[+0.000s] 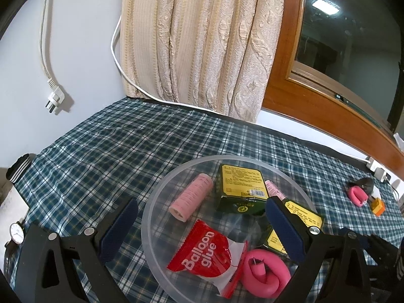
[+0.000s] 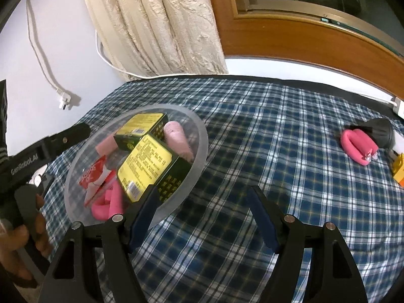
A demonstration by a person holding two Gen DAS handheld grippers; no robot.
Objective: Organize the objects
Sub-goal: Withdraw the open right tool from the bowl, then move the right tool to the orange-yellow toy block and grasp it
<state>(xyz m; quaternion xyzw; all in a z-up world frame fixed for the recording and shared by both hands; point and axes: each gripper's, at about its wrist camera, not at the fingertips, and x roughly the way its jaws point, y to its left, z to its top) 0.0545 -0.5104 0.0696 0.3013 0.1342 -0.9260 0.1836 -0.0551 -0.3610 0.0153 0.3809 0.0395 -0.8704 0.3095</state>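
Clear bowl on checked cloth, holding boxes, rollers, glue packet. Left gripper spread over bowl; right gripper spread, empty, beside rim. Pink roller well apart.

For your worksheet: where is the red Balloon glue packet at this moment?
The Balloon glue packet lies inside the clear bowl, at its near side in the left wrist view, beside the hot-pink foam roller and in front of the pale pink hair roller.

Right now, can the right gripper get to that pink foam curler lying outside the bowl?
Probably yes. The right gripper has its jaws open and empty, and only bare checked cloth lies between it and the pink curler.
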